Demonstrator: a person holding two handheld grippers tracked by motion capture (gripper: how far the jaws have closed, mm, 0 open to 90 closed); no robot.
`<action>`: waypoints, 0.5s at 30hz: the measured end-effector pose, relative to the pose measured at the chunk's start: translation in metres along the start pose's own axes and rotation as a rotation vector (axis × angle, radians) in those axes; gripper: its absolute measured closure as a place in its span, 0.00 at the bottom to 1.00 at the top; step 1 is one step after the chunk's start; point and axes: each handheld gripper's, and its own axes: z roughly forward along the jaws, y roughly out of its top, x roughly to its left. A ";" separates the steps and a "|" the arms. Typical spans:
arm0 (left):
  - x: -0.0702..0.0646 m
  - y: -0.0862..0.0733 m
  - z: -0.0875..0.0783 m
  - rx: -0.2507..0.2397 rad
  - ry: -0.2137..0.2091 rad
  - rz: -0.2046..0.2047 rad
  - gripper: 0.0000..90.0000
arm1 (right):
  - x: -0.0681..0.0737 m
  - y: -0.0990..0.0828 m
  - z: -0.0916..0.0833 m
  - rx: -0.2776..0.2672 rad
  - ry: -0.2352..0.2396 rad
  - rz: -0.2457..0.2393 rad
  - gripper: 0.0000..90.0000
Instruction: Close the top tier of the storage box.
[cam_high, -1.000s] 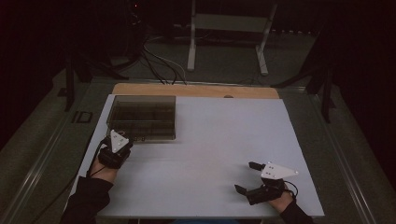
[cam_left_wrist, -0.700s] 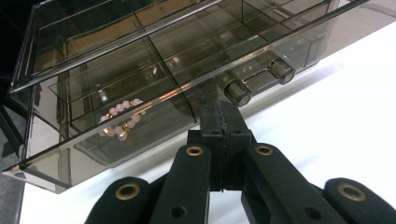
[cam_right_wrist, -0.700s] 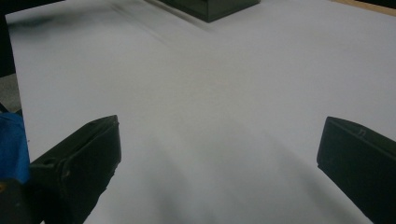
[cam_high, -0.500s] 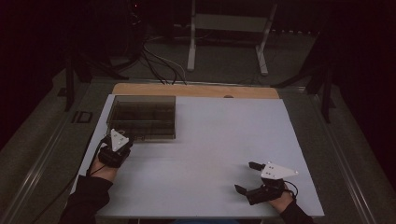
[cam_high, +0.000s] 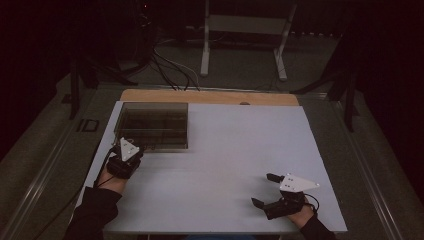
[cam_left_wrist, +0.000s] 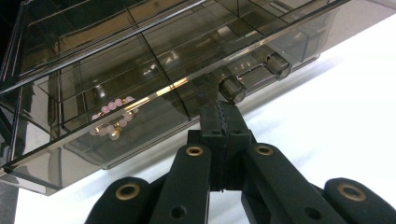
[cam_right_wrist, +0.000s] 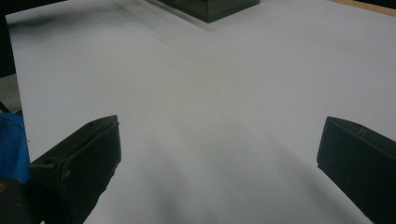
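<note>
White table (cam_high: 225, 165): left gripper (cam_left_wrist: 225, 112) pinched beside drawer knob (cam_left_wrist: 232, 89), right gripper (cam_right_wrist: 219, 154) agape.

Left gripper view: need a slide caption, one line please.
Shut left gripper at a knob on a smoky clear drawer box holding a pink bead bracelet.

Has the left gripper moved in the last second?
No. The left gripper keeps its place at the front edge of the smoked drawer box.

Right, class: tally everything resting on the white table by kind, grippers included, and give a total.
Smoked clear drawer box: 1
Pink bead bracelet inside it: 1
Grippers: 2, left gripper and right gripper
Total: 4
</note>
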 end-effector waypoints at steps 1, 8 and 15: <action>0.000 0.000 0.000 0.000 0.000 0.001 1.00 | 0.000 0.000 0.000 0.001 0.000 0.000 0.00; 0.000 0.000 0.002 -0.002 0.002 -0.002 1.00 | 0.000 0.000 0.000 0.002 0.000 0.000 0.00; 0.001 0.002 0.004 0.000 0.002 -0.006 1.00 | 0.000 0.000 0.000 0.001 0.001 0.002 0.00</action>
